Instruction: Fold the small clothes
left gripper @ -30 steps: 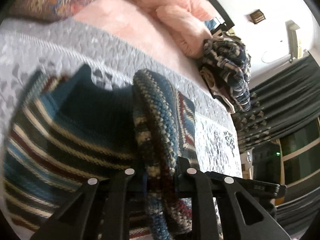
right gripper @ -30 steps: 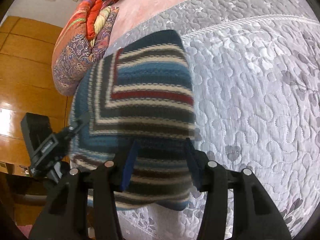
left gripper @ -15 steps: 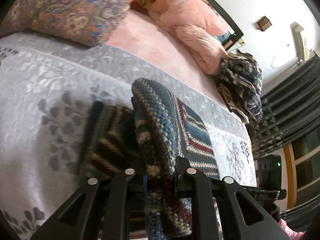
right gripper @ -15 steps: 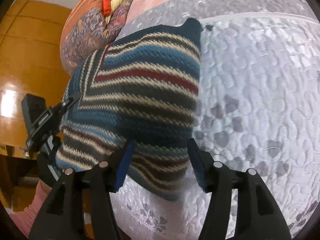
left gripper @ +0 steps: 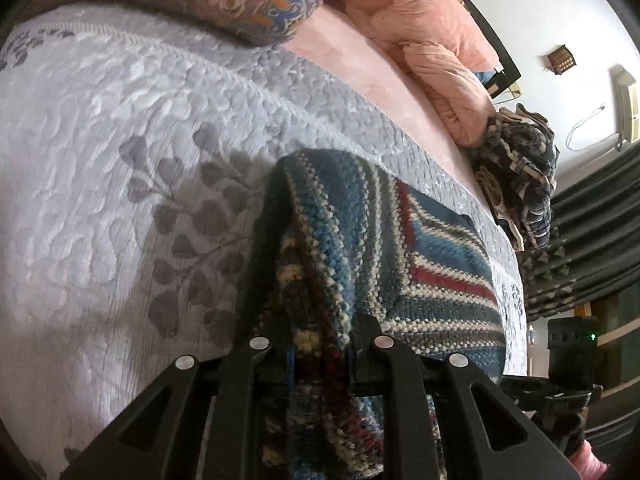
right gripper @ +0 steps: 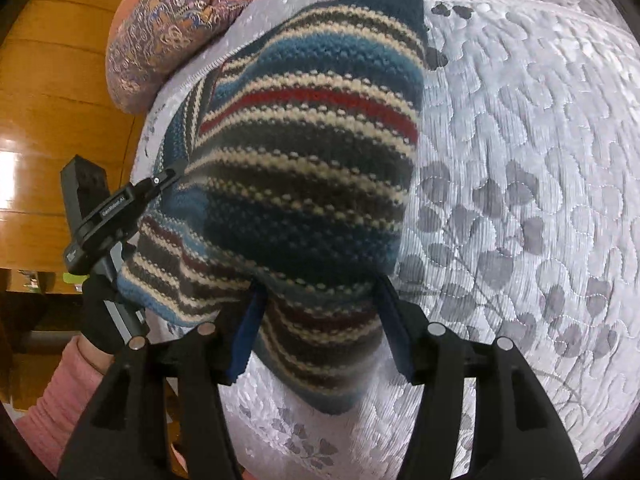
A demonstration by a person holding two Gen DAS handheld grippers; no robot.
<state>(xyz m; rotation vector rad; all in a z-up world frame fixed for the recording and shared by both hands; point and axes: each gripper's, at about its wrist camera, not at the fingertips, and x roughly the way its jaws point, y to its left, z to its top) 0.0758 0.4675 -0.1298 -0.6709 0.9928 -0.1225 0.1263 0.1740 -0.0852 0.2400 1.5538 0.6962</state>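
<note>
Striped knit garment [right gripper: 304,168] lay doubled on the quilted bed [right gripper: 520,160], its fold apparently made. Left gripper [left gripper: 320,354] was clamped on one edge; right gripper [right gripper: 316,320] stood apart around another. Releasing and smoothing seemingly remained.

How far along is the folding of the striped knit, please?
Done: the striped knit already lies doubled on the bedspread. In hand: the left tongs pinch its folded edge; the right tongs stand open around it. Left: release, and the clothes pile.
</note>
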